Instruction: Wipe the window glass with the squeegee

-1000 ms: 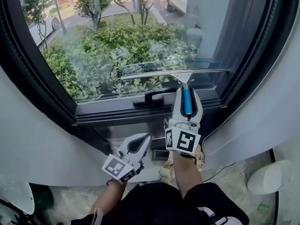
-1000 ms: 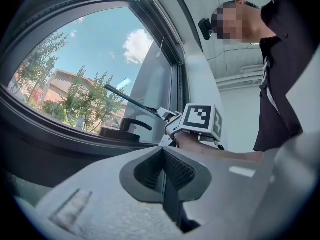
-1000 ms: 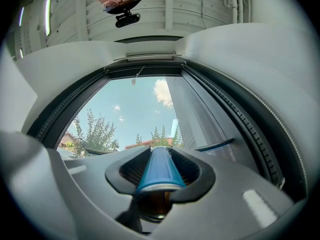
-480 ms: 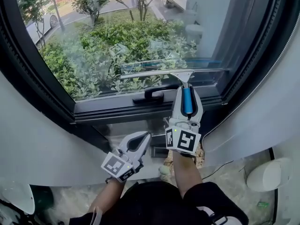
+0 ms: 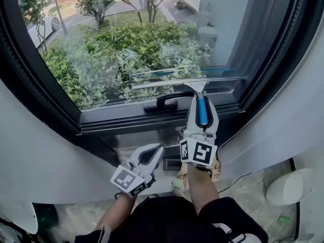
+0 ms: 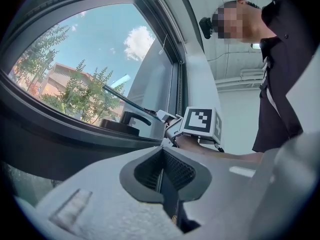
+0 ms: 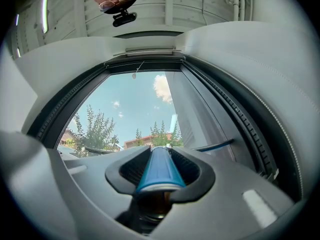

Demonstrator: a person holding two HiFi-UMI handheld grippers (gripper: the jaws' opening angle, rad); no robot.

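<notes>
Head view: the squeegee (image 5: 167, 83) is pressed to the lower window glass (image 5: 126, 44), just above the window handle (image 5: 162, 103), by the right hand-held gripper (image 5: 201, 111). The left hand-held gripper (image 5: 148, 156) is seen lower, nearer. Left gripper view: jaws shut together, nothing between. Right gripper view: the blue grip (image 7: 159, 170) is clamped tight.

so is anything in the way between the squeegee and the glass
Nothing visible. The squeegee, clamped in the right gripper, appears to lie with its blade against the window glass, low on the pane. The only thing close is the black window handle on the frame just below the blade, off the glass.
</notes>
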